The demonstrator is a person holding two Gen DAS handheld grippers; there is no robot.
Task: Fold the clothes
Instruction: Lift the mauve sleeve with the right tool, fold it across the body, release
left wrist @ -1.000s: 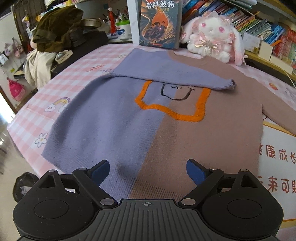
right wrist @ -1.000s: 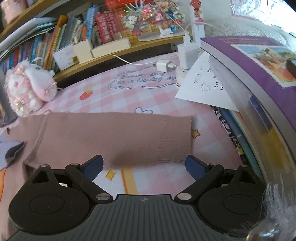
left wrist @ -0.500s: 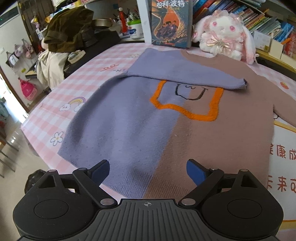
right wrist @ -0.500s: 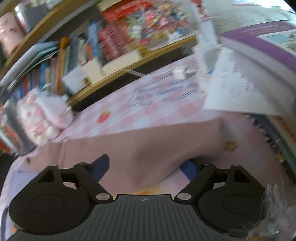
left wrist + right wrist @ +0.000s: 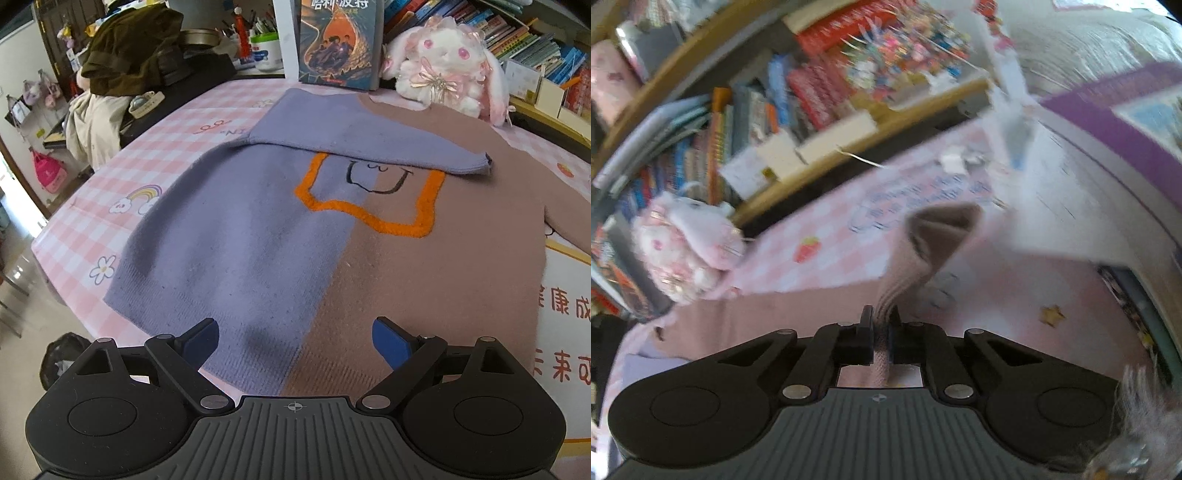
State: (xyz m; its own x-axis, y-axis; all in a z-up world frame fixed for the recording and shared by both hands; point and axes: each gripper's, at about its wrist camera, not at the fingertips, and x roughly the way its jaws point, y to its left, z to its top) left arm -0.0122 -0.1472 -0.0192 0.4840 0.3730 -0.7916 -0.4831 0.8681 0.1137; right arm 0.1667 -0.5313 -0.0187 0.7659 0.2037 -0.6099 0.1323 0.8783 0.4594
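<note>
Lying flat on the pink checked tablecloth [image 5: 173, 133], the knitted sweater, half lilac and half dusty brown with an orange outlined square on the chest [image 5: 332, 236], runs lengthwise away from the left gripper [image 5: 295, 341], hem nearest and neckline toward the bookshelf. Its lilac sleeve [image 5: 369, 147] is folded across the chest, cuff pointing right. A white and pink plush rabbit [image 5: 447, 66] and an upright illustrated book [image 5: 338, 40] stand just beyond the neckline; a heap of dark and beige clothing [image 5: 122, 62] sits far left. The left gripper hovers over the hem, fingers wide apart. The right gripper [image 5: 881, 338] is pinched on the brown sleeve [image 5: 923, 258], whose cuff stands lifted above the cloth, near a large purple-covered book [image 5: 1126, 122]. That view is blurred.
</note>
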